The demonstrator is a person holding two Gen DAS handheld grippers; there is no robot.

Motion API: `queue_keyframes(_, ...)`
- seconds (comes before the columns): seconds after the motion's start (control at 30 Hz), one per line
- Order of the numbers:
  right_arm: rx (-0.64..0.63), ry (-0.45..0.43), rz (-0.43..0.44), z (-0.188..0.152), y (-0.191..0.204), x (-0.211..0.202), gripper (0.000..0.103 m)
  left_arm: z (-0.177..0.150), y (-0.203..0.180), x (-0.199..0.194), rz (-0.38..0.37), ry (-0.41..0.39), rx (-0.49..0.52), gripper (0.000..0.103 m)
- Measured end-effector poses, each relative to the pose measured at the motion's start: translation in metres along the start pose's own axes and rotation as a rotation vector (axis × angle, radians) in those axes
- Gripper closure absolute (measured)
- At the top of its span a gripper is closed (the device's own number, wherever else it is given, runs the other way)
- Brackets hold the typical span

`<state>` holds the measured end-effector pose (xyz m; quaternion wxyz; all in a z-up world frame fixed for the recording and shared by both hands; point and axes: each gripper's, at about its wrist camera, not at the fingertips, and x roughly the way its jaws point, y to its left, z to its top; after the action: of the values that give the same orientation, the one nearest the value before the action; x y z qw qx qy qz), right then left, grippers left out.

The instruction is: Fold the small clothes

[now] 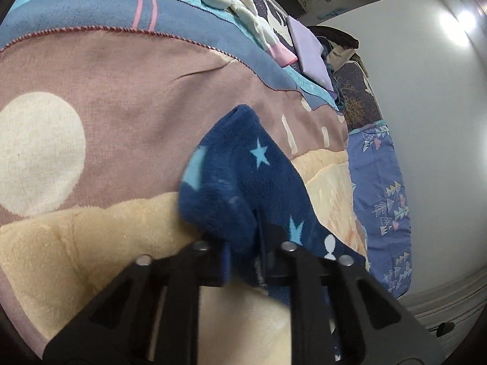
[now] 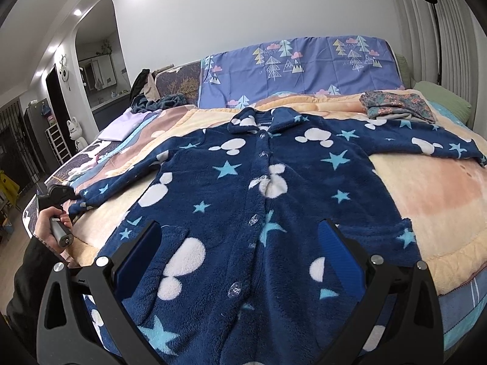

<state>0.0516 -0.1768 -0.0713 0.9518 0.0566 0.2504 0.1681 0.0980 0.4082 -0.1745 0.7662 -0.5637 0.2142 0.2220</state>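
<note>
A navy fleece pajama top (image 2: pixel 261 182) with light-blue stars and white mouse-head shapes lies buttoned and face up on the bed, sleeves spread to both sides. My left gripper (image 1: pixel 243 243) is shut on the cuff of its left sleeve (image 1: pixel 240 176), which bunches up from between the black fingers. In the right wrist view that gripper (image 2: pixel 65 196) sits at the sleeve end (image 2: pixel 91 196), held by a hand (image 2: pixel 50 228). My right gripper (image 2: pixel 240 243) hangs open over the lower front of the top, blue pads (image 2: pixel 338 258) wide apart, nothing between them.
The bed is covered by a pink and cream blanket (image 1: pixel 121 97) over a blue one. A white plush toy (image 1: pixel 231 3) and a folded lilac cloth (image 1: pixel 307 48) lie near the far edge. A crumpled floral garment (image 2: pixel 395 105) rests by the headboard cover (image 2: pixel 304 60). A dark clothes pile (image 2: pixel 158 100) sits back left.
</note>
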Motion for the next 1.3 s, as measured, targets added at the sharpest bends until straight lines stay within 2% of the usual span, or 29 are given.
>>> queue_keyframes(0.07, 0.005, -0.003, 0.002, 0.0, -0.002, -0.002, 0.001, 0.004, -0.005, -0.001, 0.016, -0.024, 0.022, 0.095)
queue_keyframes(0.17, 0.038, 0.003, 0.04, 0.004, -0.009, -0.004, 0.001, 0.004, -0.028, -0.006, 0.017, -0.05, 0.109, 0.095)
queue_keyframes(0.33, 0.136, 0.026, 0.151, 0.025, -0.026, 0.003, 0.001, -0.009, -0.088, -0.028, -0.074, -0.076, 0.256, 0.095)
queue_keyframes(0.4, 0.164, 0.054, 0.233, 0.039, -0.029, 0.011, 0.001, -0.024, -0.115, -0.036, -0.127, -0.063, 0.317, 0.095)
queue_keyframes(0.63, 0.392, 0.207, 0.671, 0.1, -0.039, 0.065, 0.001, -0.121, -0.219, -0.051, -0.348, 0.068, 0.571, 0.095)
queue_keyframes(0.77, 0.463, 0.28, 0.768, 0.134, -0.04, 0.101, 0.001, -0.192, -0.26, -0.047, -0.438, 0.192, 0.702, 0.095)
queue_keyframes(0.83, 0.508, 0.36, 0.813, 0.143, -0.044, 0.127, 0.001, -0.235, -0.274, -0.039, -0.467, 0.272, 0.767, 0.095)
queue_keyframes(0.93, 0.597, 0.48, 0.809, 0.136, -0.057, 0.166, 0.001, -0.297, -0.278, -0.023, -0.467, 0.401, 0.848, 0.095)
queue_keyframes(1.03, 0.661, 0.583, 0.734, 0.112, -0.079, 0.199, 0.001, -0.355, -0.27, -0.006, -0.45, 0.514, 0.935, 0.095)
queue_keyframes(1.1, 0.686, 0.643, 0.722, 0.097, -0.091, 0.211, 0.001, -0.383, -0.261, 0.005, -0.437, 0.585, 0.983, 0.095)
queue_keyframes(1.2, 0.64, 0.657, 0.691, 0.086, -0.1, 0.212, 0.007, -0.417, -0.246, 0.018, -0.404, 0.681, 1.076, 0.095)
queue_keyframes(1.3, 0.605, 0.655, 0.676, 0.084, -0.107, 0.211, 0.012, -0.424, -0.238, 0.028, -0.401, 0.706, 1.139, 0.095)
